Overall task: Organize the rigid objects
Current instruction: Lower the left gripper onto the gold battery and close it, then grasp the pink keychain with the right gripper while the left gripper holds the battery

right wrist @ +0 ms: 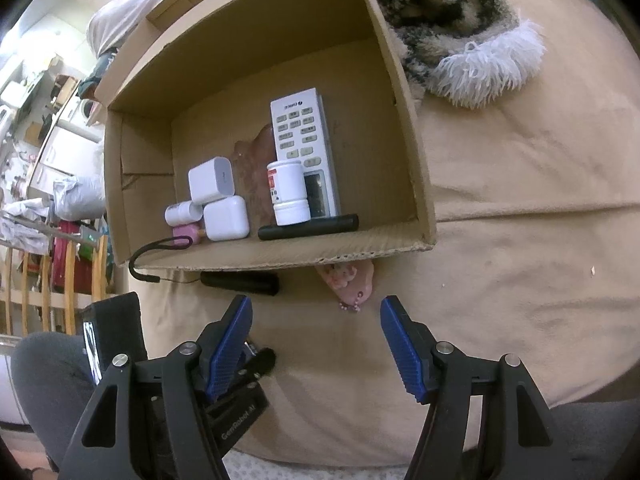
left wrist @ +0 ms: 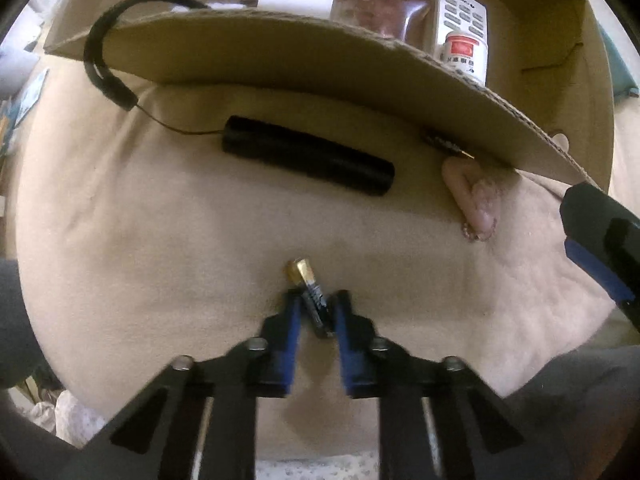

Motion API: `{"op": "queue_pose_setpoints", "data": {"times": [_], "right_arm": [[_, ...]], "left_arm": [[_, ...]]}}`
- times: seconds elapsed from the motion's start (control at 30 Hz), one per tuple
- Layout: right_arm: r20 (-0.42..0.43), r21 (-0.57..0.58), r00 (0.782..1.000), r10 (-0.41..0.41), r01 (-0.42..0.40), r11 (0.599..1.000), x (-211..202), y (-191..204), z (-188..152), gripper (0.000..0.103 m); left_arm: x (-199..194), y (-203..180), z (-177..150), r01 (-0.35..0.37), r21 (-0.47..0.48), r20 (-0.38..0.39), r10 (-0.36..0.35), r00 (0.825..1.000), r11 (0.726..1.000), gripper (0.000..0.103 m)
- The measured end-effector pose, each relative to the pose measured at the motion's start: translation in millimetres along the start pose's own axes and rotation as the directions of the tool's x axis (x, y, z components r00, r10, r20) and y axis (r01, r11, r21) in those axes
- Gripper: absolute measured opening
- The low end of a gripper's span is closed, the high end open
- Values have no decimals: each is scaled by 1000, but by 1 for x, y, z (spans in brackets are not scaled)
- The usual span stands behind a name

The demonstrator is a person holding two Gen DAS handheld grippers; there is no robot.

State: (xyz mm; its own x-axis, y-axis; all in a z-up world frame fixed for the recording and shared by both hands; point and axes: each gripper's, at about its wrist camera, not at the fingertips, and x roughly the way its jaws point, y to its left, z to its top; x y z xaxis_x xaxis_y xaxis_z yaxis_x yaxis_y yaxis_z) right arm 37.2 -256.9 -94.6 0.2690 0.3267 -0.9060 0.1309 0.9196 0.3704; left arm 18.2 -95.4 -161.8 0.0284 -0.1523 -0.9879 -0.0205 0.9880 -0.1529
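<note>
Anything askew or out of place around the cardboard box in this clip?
Yes. The black strap hangs over the cardboard box front edge, its thin cord running to the black cylinder on the cloth outside. A pink item lies half tucked under that edge. The left claw pinches a battery at a slant.

The matt tan fabric cover [right wrist: 520, 280] filling most of both views looks soft and faintly creased. The brown corrugated cardboard box [right wrist: 404, 128] at upper centre shows rough fluted edges. Inside it, the white plastic remote control [right wrist: 300, 128] is smooth, the white plastic chargers [right wrist: 226, 218] slightly glossy. The small black battery with a gold metallic end [left wrist: 310, 296] shines. Ridged blue rubbery pads [right wrist: 402, 346] line matt black plastic jaws. Upper right lies a shaggy white-and-black furry textile [right wrist: 472, 40].
</note>
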Motion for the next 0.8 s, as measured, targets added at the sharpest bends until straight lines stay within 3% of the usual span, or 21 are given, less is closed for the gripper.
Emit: {"op": "queue_pose_setpoints", "data": {"times": [0.17, 0.47, 0.6, 0.7, 0.8], "right_arm": [[-31, 9, 999, 5, -5, 1000, 7, -1, 0, 70], [-140, -34, 986, -94, 91, 995, 36, -2, -6, 70], [-137, -118, 972, -192, 176, 977, 59, 7, 0, 70], [-131, -145, 968, -215, 196, 970, 73, 12, 6, 70], [-105, -161, 967, -232, 214, 964, 80, 18, 12, 70]], "left_arm": [[-3, 13, 3, 34, 30, -31, -33, 999, 999, 9], [-46, 48, 14, -45, 115, 38, 41, 998, 992, 9], [-66, 63, 9, -61, 147, 95, 47, 994, 987, 9], [-67, 69, 21, -40, 113, 85, 31, 996, 993, 9], [-63, 79, 18, -64, 103, 102, 53, 993, 993, 9]]}}
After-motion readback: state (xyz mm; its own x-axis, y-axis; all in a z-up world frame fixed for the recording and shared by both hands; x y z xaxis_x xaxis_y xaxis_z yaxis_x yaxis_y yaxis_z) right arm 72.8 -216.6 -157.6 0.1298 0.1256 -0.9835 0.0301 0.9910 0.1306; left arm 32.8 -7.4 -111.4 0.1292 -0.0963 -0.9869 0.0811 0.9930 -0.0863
